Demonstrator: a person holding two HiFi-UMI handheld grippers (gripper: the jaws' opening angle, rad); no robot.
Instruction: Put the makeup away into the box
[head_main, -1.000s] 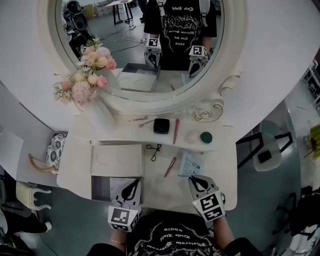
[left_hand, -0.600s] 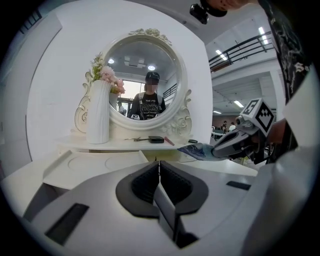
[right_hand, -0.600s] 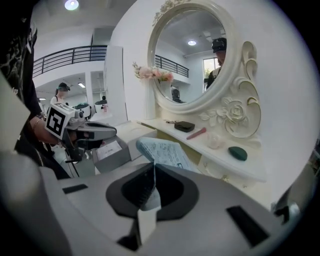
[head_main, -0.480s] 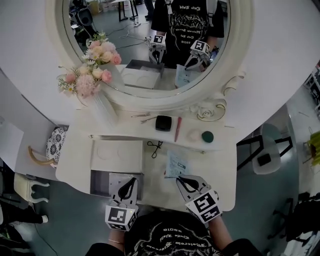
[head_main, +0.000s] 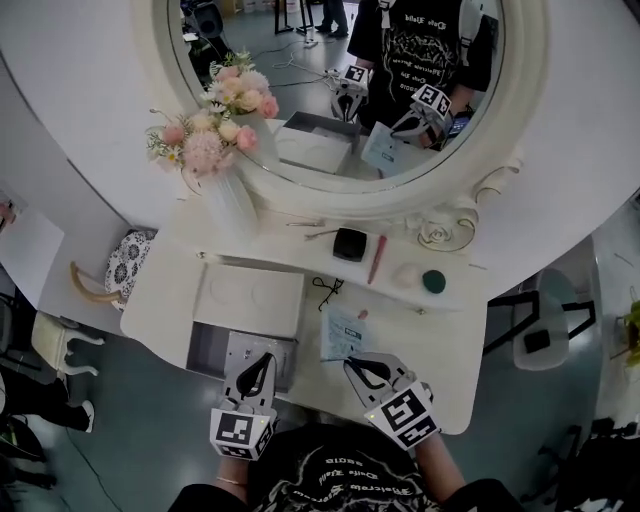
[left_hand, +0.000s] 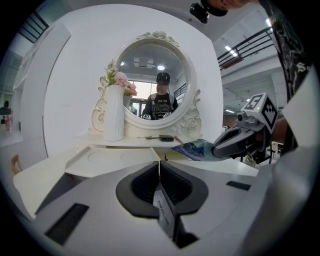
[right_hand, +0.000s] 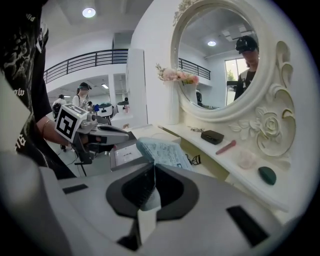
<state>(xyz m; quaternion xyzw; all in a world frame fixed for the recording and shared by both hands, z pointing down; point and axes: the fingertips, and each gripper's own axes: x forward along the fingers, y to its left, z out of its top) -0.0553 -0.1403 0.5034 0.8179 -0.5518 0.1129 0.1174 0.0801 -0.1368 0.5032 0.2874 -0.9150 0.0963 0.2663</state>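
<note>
My right gripper (head_main: 352, 362) is shut on the near edge of a pale blue printed sachet (head_main: 345, 333), held above the white dressing table. In the right gripper view the sachet (right_hand: 162, 151) sticks out forward from the closed jaws (right_hand: 151, 167). To its left lies the open box (head_main: 208, 352), grey inside, with its white lid (head_main: 250, 298) standing behind it. My left gripper (head_main: 262, 364) hovers over the box's right part, shut with nothing in it. From the left gripper view (left_hand: 159, 162) I see the sachet (left_hand: 194, 148) and the right gripper (left_hand: 235, 142) at the right.
On the shelf under the round mirror lie tweezers (head_main: 315, 231), a black compact (head_main: 350, 244), a pink lipstick (head_main: 377, 259), a pale round piece (head_main: 407, 273) and a green round item (head_main: 433, 281). An eyelash curler (head_main: 325, 291) lies below. A white vase of flowers (head_main: 228, 205) stands left.
My right gripper has picked the sachet off the table and carried it left and slightly up, towards the box. The left gripper has hardly shifted. The head view has swung.
</note>
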